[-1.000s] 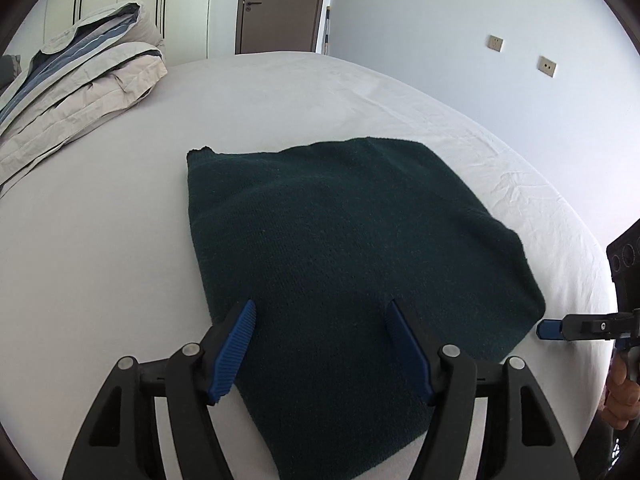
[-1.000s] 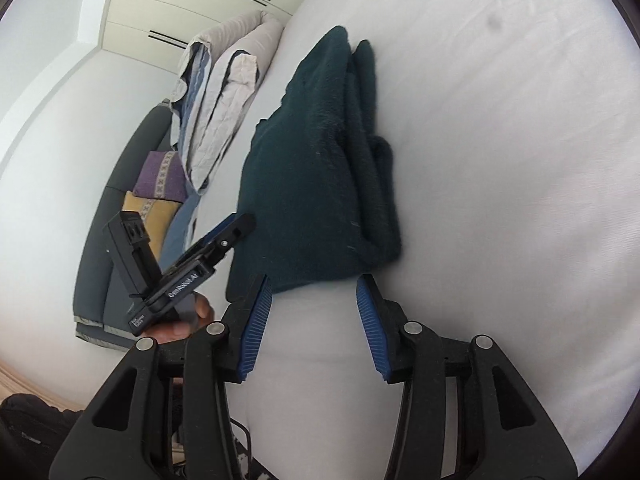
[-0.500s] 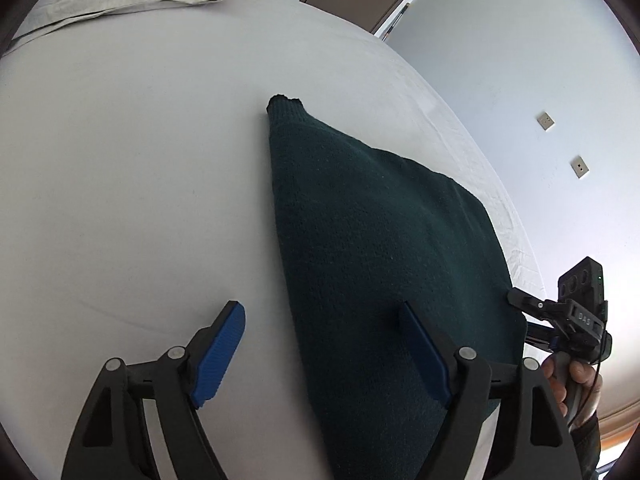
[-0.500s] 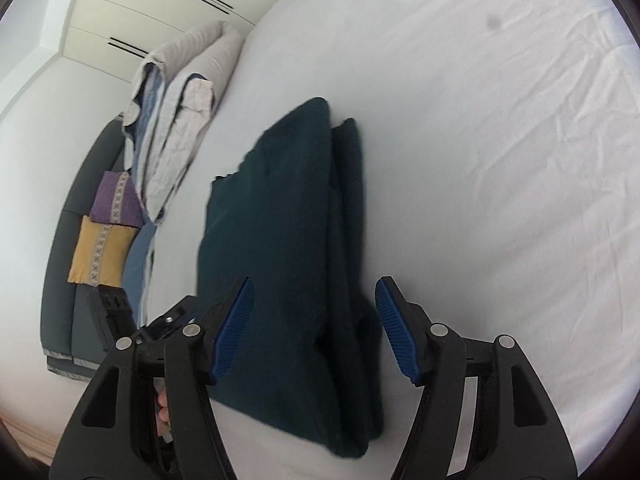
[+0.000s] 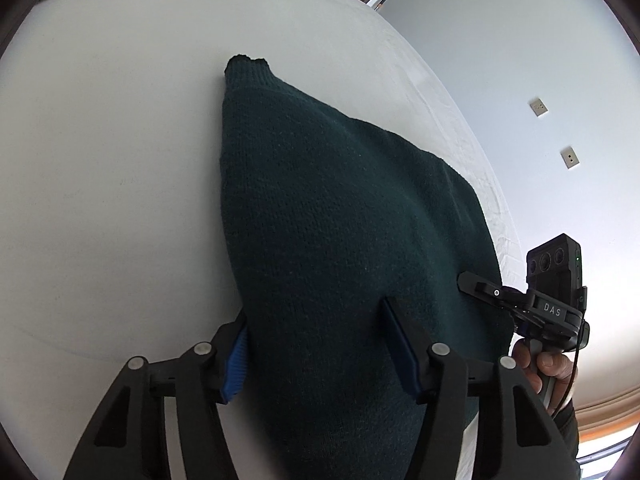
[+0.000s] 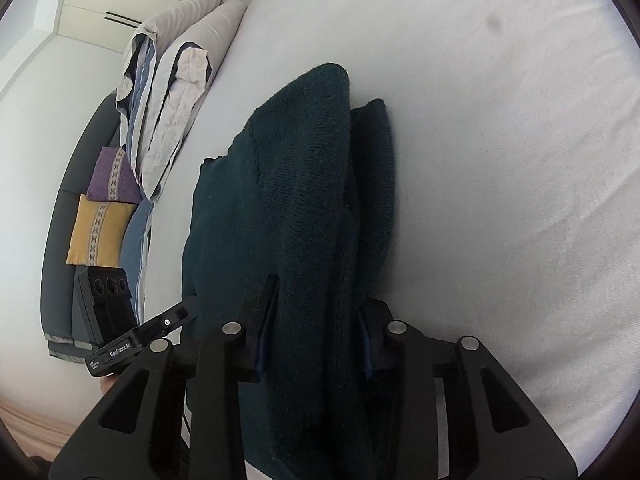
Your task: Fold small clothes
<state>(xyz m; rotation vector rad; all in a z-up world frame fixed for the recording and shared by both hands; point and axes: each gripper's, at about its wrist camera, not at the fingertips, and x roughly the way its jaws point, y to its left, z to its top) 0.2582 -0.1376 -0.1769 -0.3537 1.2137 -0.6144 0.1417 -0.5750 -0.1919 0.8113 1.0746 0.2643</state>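
A dark green knitted sweater lies folded on the white bed. My left gripper is open, its jaws straddling the sweater's near left edge, one blue pad on the sheet side, the other on the cloth. In the right wrist view the sweater shows stacked layers, and my right gripper has its jaws around the near right fold, narrowed but with thick cloth between them. The right gripper also shows in the left wrist view, the left gripper in the right wrist view.
A folded grey and blue duvet lies at the head of the bed. A grey sofa with purple and yellow cushions stands beyond the bed's edge. A wall with sockets is on the right.
Both grippers moved forward onto the sweater's near edge. The left jaws narrowed around the left edge; the right jaws closed in on the right fold.
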